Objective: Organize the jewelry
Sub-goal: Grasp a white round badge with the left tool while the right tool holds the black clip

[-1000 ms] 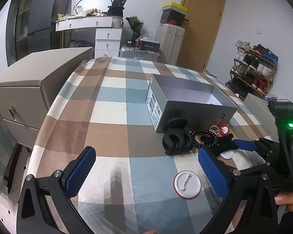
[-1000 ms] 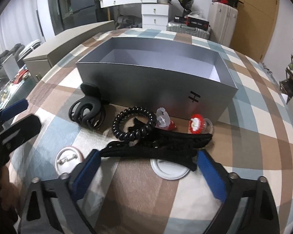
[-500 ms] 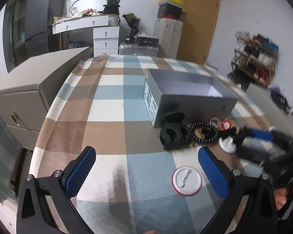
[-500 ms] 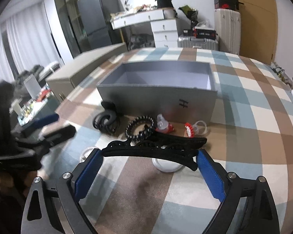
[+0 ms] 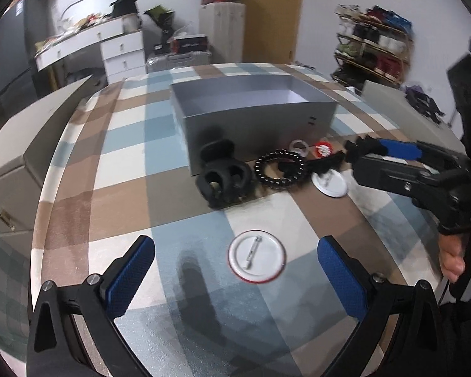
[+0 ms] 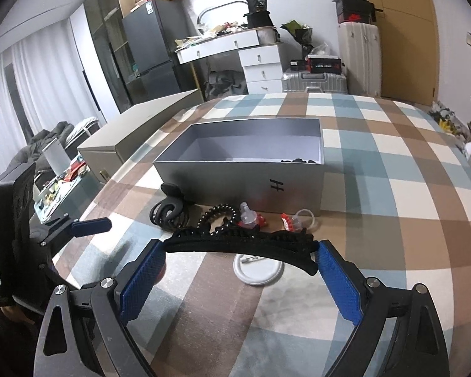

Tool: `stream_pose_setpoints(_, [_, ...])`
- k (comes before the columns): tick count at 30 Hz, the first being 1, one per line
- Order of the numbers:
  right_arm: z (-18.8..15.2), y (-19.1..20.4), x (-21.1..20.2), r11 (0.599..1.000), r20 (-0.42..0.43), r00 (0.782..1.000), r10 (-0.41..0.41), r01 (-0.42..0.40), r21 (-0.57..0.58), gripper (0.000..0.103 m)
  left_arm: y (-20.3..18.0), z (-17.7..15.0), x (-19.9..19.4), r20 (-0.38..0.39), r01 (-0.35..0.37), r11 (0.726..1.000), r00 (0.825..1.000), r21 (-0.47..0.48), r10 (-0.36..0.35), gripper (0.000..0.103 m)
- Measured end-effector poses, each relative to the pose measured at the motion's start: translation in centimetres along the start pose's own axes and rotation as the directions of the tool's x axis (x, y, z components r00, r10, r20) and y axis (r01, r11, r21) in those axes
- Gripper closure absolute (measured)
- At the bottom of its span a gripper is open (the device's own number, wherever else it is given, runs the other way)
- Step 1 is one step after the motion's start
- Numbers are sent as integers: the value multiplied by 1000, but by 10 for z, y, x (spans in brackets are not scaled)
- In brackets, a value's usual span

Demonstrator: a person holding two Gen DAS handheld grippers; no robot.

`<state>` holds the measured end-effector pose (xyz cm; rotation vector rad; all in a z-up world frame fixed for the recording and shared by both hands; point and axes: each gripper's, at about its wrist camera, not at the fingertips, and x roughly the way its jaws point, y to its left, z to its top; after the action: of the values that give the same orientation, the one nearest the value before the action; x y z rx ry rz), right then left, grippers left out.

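Lifted off the checked surface (image 6: 392,188) since a second ago: long black plastic hair clip (image 6: 240,243), clamped endwise by right hand-held gripper (image 6: 238,270), short of open grey box (image 6: 241,176); left hand-held gripper (image 5: 235,267) spread, empty.

You can read a dark "H"-like mark on the near wall of the grey box (image 6: 276,185), toward its right end. On the body of the right gripper (image 5: 364,154), at about four o'clock in the left wrist view, pale letters read "DAS", cut off at the edge.
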<state>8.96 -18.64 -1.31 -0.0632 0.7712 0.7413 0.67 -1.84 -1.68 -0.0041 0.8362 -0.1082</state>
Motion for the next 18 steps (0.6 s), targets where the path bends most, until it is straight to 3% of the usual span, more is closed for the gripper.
stream_pose_setpoints(10, [2, 0, -4, 1000, 15, 1000, 3, -3, -6, 6, -10, -4, 11, -80, -4, 998, 997, 68, 9, 38])
stream_pose_setpoints(14, [3, -1, -3, 1000, 12, 1000, 3, -3, 0, 6, -16, -6, 10, -83, 26, 995, 996, 92, -18, 67])
stream_pose_setpoints(18, [4, -1, -6, 1000, 24, 1000, 5, -5, 2, 6, -15, -6, 8, -69, 19, 995, 998, 95, -12, 67])
